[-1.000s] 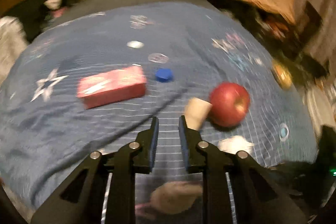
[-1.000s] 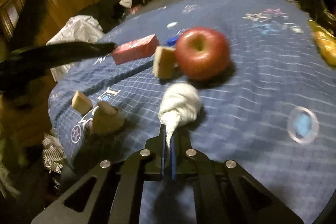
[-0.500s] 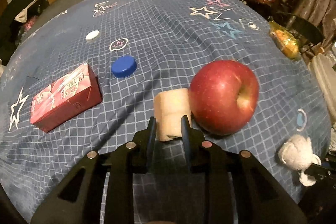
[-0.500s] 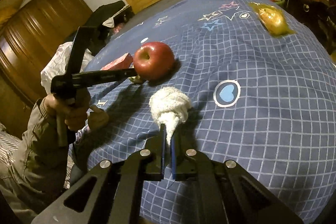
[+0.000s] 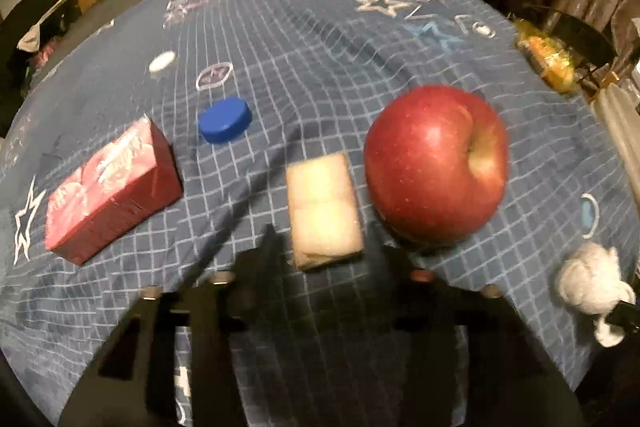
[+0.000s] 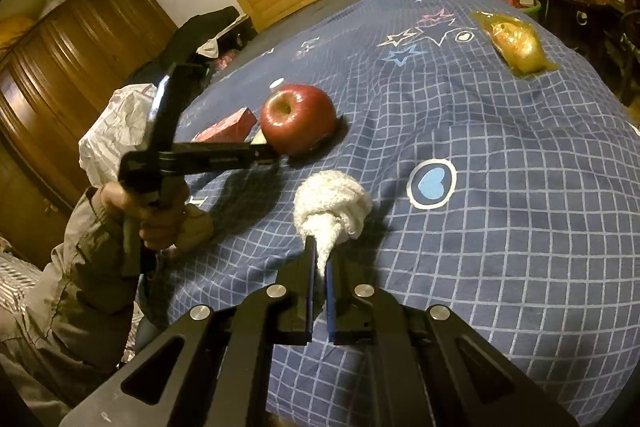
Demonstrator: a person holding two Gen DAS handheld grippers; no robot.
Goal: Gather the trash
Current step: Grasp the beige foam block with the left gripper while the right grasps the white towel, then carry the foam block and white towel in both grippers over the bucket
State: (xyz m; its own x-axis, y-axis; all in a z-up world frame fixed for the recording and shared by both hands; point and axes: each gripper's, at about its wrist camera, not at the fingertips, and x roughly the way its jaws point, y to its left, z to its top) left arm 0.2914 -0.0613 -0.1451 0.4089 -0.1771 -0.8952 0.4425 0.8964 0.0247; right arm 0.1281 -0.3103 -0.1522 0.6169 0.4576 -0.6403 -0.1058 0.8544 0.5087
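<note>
The left gripper (image 5: pixel 324 247) has been lowered to the beige block (image 5: pixel 322 207), jaws opening around it unpressed, so pickup seems imminent, while the wad (image 6: pixel 332 203) is kept clamped by the right gripper (image 6: pixel 319 263).

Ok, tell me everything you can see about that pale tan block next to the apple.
The pale tan block is a small rectangular piece with a soft-looking, slightly creased surface; what it is made of I cannot tell. It lies flat on the blue checked bedspread, just left of the red apple, close to it; contact is unclear. The left gripper straddles its near end with jaws opening, apparently not pressing it.
</note>
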